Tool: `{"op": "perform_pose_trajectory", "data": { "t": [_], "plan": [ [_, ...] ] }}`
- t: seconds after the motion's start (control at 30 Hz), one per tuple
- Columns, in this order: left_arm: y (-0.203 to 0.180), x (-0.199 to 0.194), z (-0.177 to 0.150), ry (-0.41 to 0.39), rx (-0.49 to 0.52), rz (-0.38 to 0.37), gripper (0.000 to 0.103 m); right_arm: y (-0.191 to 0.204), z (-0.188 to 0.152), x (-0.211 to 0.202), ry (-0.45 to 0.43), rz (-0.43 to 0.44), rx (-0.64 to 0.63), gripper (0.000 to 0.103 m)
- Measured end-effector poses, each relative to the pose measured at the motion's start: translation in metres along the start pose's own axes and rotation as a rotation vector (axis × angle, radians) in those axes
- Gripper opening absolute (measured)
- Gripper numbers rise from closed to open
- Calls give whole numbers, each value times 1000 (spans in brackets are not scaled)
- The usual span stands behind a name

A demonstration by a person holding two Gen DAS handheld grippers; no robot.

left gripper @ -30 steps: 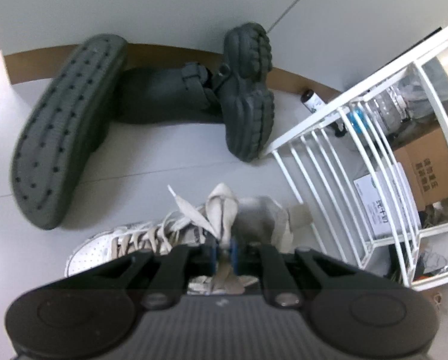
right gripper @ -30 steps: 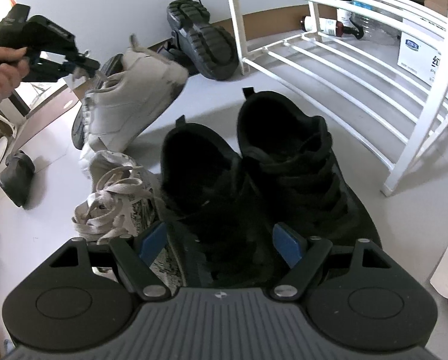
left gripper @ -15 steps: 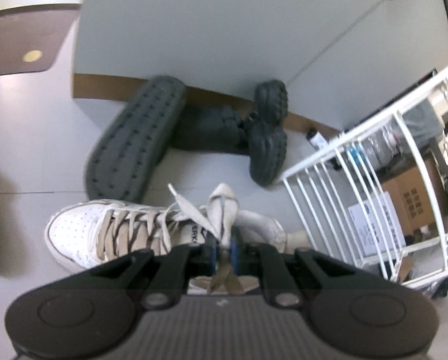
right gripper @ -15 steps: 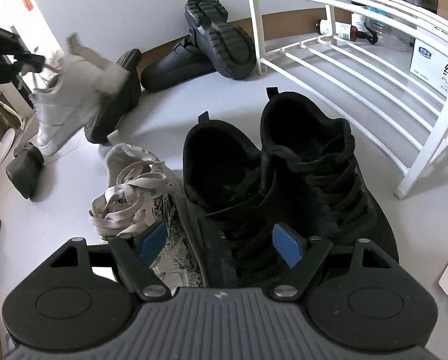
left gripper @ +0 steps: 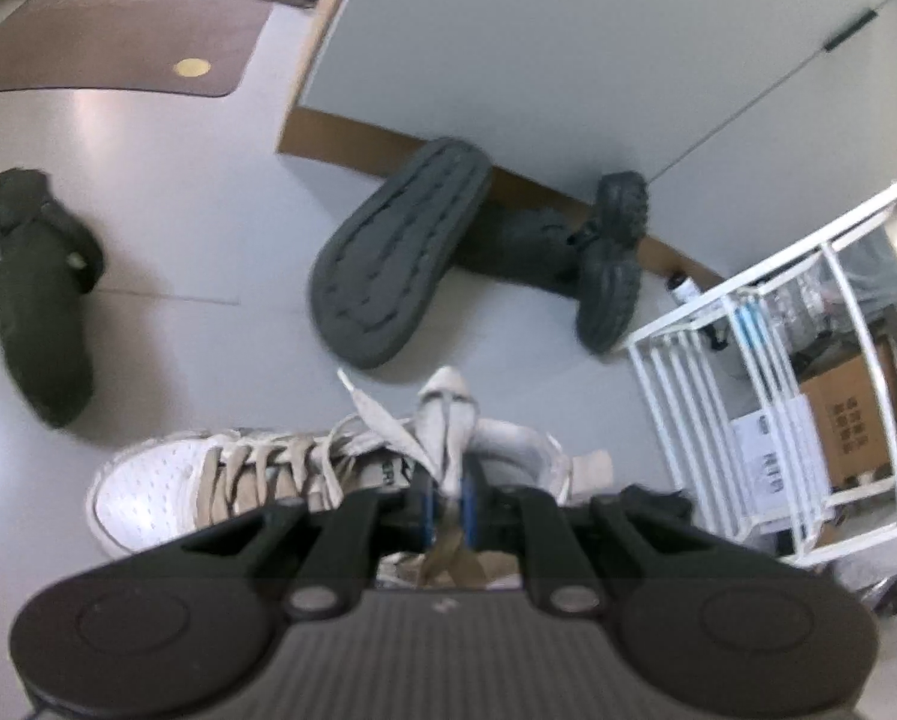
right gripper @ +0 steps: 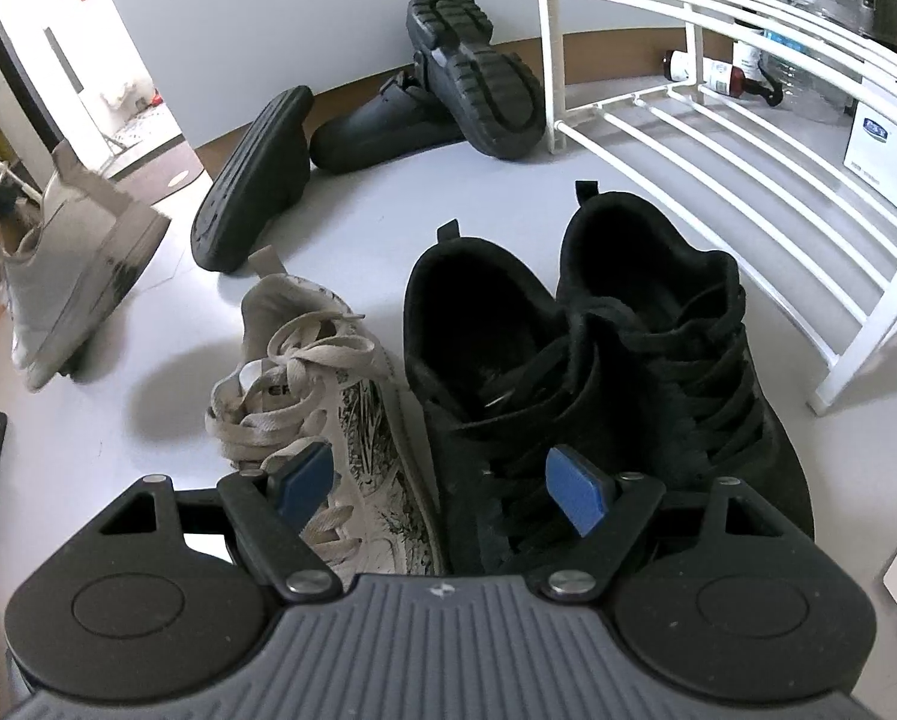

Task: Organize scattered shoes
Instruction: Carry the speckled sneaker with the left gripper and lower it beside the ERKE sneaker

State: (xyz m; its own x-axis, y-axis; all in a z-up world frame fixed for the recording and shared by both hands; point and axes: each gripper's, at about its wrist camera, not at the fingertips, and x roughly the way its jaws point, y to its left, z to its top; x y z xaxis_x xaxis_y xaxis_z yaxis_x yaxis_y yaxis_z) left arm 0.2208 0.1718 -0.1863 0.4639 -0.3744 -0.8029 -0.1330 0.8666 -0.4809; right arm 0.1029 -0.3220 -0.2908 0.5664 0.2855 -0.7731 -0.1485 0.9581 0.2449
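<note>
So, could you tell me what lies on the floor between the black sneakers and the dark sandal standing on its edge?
In the right wrist view, a white laced sneaker lies between the black sneakers and the dark sandal, right beside the black pair.

You've got a pale glossy floor (right gripper: 340, 204) w/ soft glare patches. Grey-blue wall (left gripper: 568, 60) runs behind, brown skirting board (left gripper: 352, 135) along its base. White wire rack (right gripper: 718, 138) stands at your right, near the wall; behind it there's a cardboard box (left gripper: 850, 414), a white carton (right gripper: 886, 150) & clear bottles (right gripper: 808, 66). Brown mat (left gripper: 118, 54) lies far left by a doorway (right gripper: 106, 60) w/ bright daylight coming through.
</note>
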Motion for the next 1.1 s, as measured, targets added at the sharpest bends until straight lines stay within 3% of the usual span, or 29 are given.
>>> {"op": "perform_pose_trajectory", "data": {
  "t": [0.27, 0.57, 0.67, 0.83, 0.87, 0.9, 0.93, 0.97, 1.0, 1.1],
  "plan": [
    [31, -3, -43, 3, -73, -4, 9, 9, 0, 0, 3, -1, -43, 82],
    [66, 20, -90, -14, -156, -34, 9, 23, -12, 0, 51, -15, -146, 82],
    [79, 35, -103, -36, -170, -77, 9, 27, -18, -3, 73, -13, -190, 82],
    [86, 53, -126, 21, -160, -89, 12, 39, -23, -3, 88, 2, -212, 82],
    [88, 51, -126, 13, -162, -77, 14, 42, -24, -3, 90, 7, -214, 82],
    [92, 47, -125, -1, -172, -55, 27, 47, -24, -3, 89, 19, -222, 82],
    [95, 43, -124, -14, -182, -35, 48, 52, -24, -3, 87, 29, -230, 82],
    [98, 40, -124, -23, -189, -18, 56, 57, -24, -3, 86, 39, -236, 82],
    [100, 37, -124, -35, -187, -4, 61, 61, -23, -2, 86, 49, -240, 82],
    [104, 26, -126, -53, -162, 33, 61, 75, -23, 0, 90, 79, -260, 82]
  ]
}}
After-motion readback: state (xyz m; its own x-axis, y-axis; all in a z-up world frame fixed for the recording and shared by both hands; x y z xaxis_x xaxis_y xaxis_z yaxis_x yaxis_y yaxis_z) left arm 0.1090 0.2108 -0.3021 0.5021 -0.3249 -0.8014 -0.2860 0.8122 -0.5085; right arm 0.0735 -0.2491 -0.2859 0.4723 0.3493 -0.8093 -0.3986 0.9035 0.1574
